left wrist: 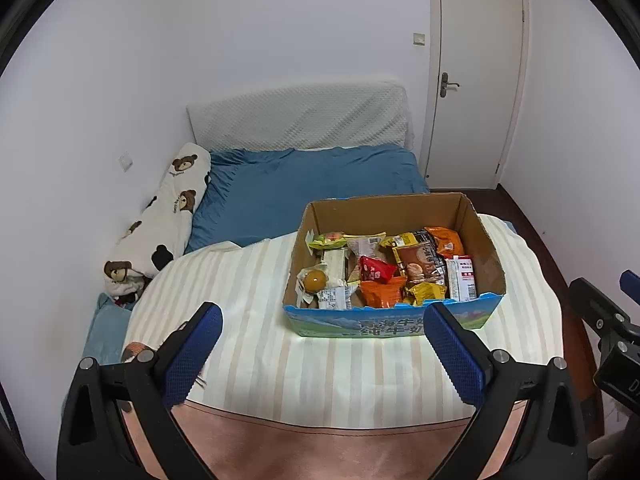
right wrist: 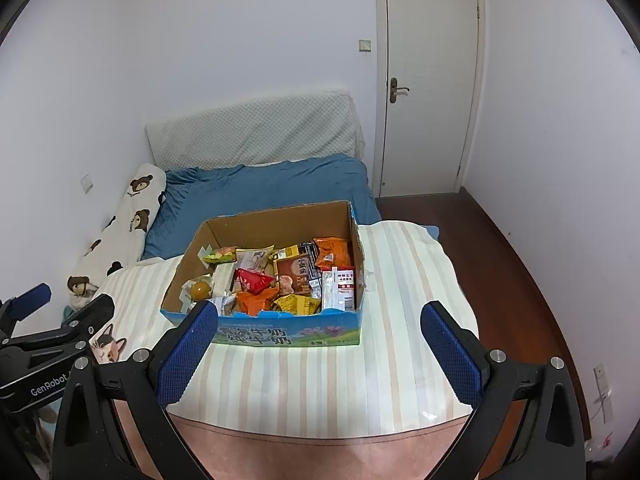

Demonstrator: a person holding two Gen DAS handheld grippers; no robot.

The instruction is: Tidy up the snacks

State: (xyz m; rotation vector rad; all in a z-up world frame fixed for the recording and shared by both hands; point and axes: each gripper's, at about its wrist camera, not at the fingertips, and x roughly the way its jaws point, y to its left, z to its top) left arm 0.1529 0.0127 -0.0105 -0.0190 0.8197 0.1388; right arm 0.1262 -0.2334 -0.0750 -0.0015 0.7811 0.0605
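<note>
Snacks [left wrist: 384,268] all lie inside the cardboard box [left wrist: 484,264] on the striped cloth [left wrist: 248,280]; none shows on the cloth outside the box in either view. The packets lie mixed and overlapping, with a white carton [left wrist: 462,278] standing against the right wall, a round orange sweet [left wrist: 315,280] at the left, and a red packet [left wrist: 374,269] near the middle. This fits two stages: snacks gathered into the box and the job near its end, or a jumbled box that waits for sorting. The pictures do not settle which, so I name no move for you.

Your left gripper [left wrist: 322,354] is wide open and holds nothing. From it the box lies ahead and to the right, and its near wall sits just past the right fingertip. Your right gripper [right wrist: 320,354] is also wide open and empty. From it the box lies ahead and to the left, its near wall just past the left fingertip.

So the box sits between your two grippers, and neither is clearly nearer. Its long side runs across your view, left to right, parallel to the table edge [right wrist: 320,426]. The sweet end is on the side of your left hand; the carton end is on the side of your right hand.
</note>
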